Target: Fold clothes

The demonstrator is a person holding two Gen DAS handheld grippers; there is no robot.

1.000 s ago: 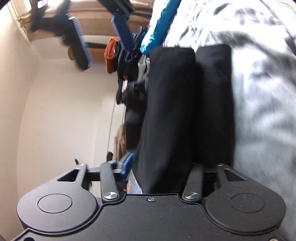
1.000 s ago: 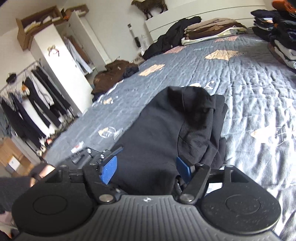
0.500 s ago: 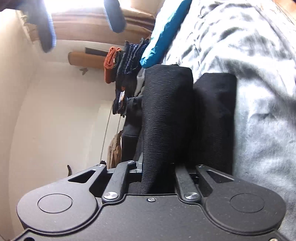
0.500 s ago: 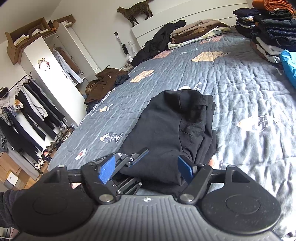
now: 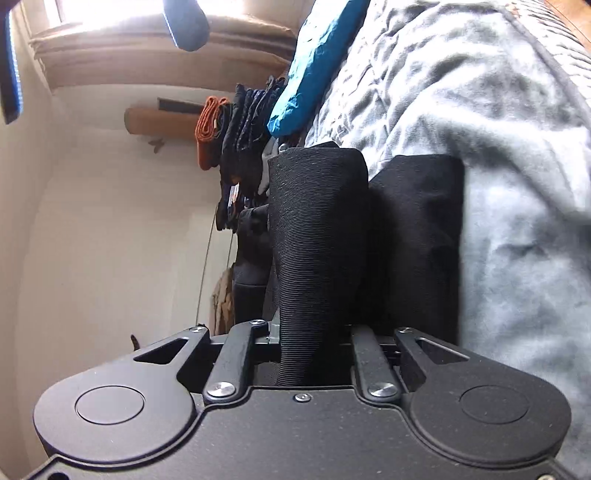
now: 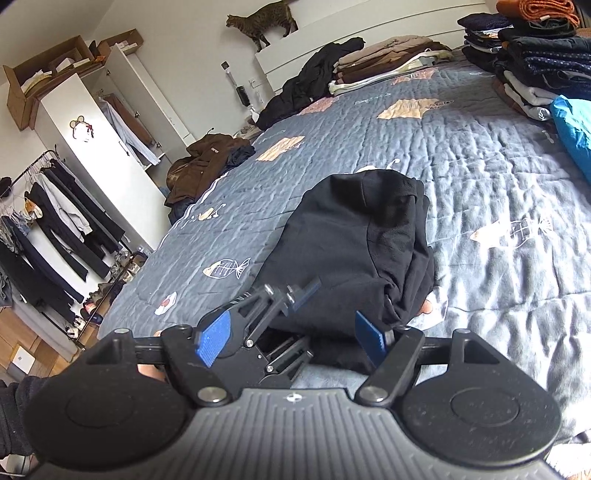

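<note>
A black garment [image 6: 354,251], folded into a thick bundle, lies on the grey-blue fish-print quilt [image 6: 461,155]. My left gripper [image 6: 280,302] is at its near left edge. In the left wrist view the black garment [image 5: 317,229] fills the narrow gap of the left gripper [image 5: 310,332], whose jaws are closing on it; the fingertips are hidden by the fabric. My right gripper [image 6: 291,339] hovers open just above the garment's near edge, with both blue pads bare. The right gripper [image 5: 96,48] also shows at the top of the left wrist view.
A tall stack of folded clothes [image 6: 535,55] and a bright blue garment [image 6: 572,129] lie at the quilt's far right. Beige folded clothes [image 6: 388,62] and a black jacket [image 6: 314,88] lie by the headboard, where a cat [image 6: 266,22] walks. A brown jacket [image 6: 207,162] hangs off the left edge.
The left jaws have come together on the black fabric. The right gripper has lifted and drawn back from the garment, staying open.
</note>
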